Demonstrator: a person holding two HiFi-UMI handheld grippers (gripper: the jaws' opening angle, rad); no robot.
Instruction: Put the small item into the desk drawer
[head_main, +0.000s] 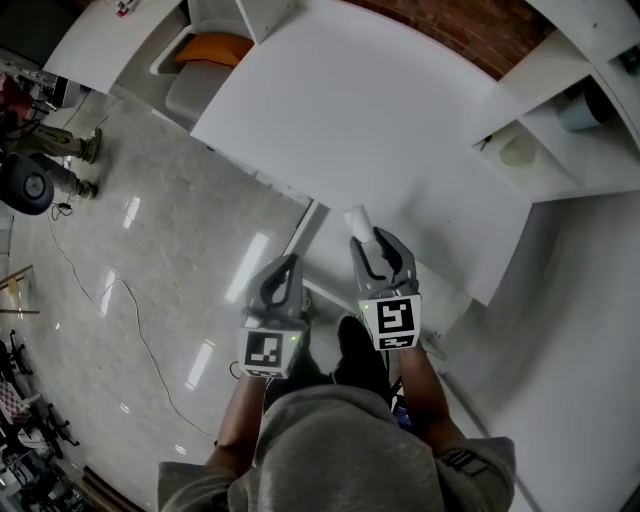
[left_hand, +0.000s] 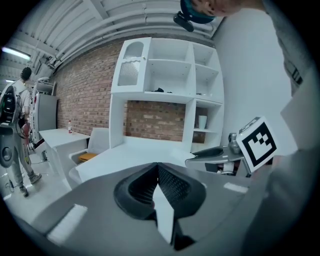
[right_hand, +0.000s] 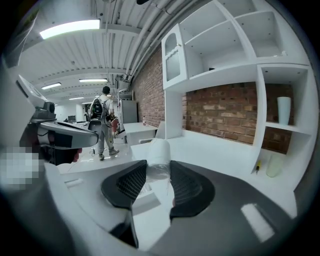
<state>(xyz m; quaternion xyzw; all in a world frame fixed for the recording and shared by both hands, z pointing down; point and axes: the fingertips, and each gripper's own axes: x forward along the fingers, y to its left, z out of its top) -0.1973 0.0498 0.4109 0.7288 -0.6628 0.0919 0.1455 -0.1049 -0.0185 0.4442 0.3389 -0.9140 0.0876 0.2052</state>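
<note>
My right gripper (head_main: 372, 240) is shut on a small clear bottle with a white cap (head_main: 357, 220), which sticks out ahead of the jaws (right_hand: 159, 160). The left gripper (head_main: 288, 262) is beside it to the left, its jaws shut (left_hand: 158, 167) with nothing between them. Both are held in the air just short of the front edge of the white desk (head_main: 340, 110). In the left gripper view the right gripper (left_hand: 200, 159) shows at the right. The left gripper (right_hand: 87, 140) shows at the left of the right gripper view. No drawer front can be made out.
A white shelf unit (head_main: 560, 130) stands at the desk's right end, with a white cup (right_hand: 283, 110) in one compartment. A chair with an orange cushion (head_main: 205, 50) is at the desk's far left. A person with a backpack (right_hand: 104, 125) walks beyond. A cable (head_main: 110, 290) lies on the floor.
</note>
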